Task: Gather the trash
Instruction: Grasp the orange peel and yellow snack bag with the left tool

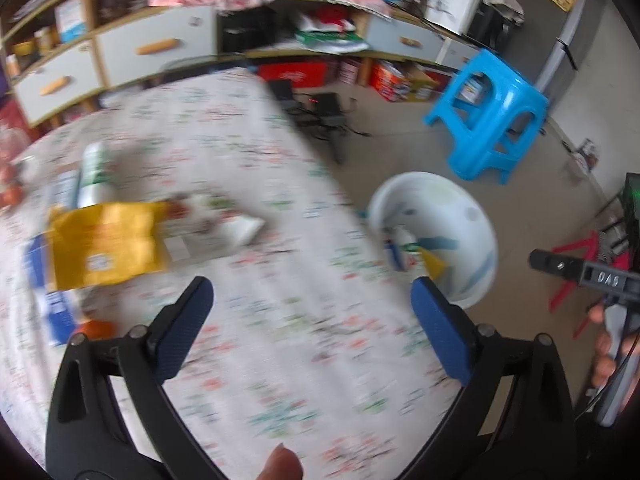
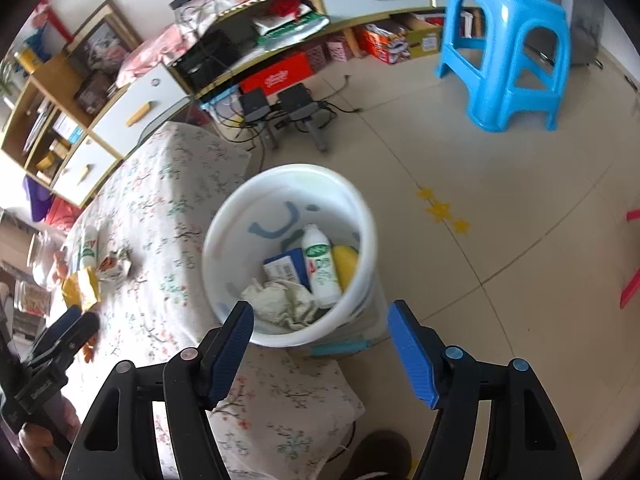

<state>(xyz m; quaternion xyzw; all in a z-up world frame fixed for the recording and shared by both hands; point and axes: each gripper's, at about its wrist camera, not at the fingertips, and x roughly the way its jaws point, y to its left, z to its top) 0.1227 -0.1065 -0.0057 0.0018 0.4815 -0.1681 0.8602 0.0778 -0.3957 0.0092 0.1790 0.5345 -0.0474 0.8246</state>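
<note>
A white bin (image 2: 224,240) stands on the floor beside the table; it also shows in the left wrist view (image 1: 476,216). It holds a white bottle (image 2: 320,268), a blue box (image 2: 286,266), a yellow item (image 2: 346,264) and crumpled paper (image 2: 280,300). My right gripper (image 2: 320,328) is open and empty just above the bin's near rim. My left gripper (image 1: 312,308) is open and empty over the floral tablecloth (image 1: 260,320). On the table lie a yellow packet (image 1: 104,240), a white-green bottle (image 1: 94,176), a crumpled wrapper (image 1: 240,230) and a blue box (image 1: 56,308).
A blue plastic stool (image 2: 508,48) stands on the tiled floor behind the bin. Cluttered shelves and drawers (image 2: 152,96) line the far wall, with black speakers (image 2: 280,104) and cables on the floor. Red bars (image 2: 630,276) lie at the right.
</note>
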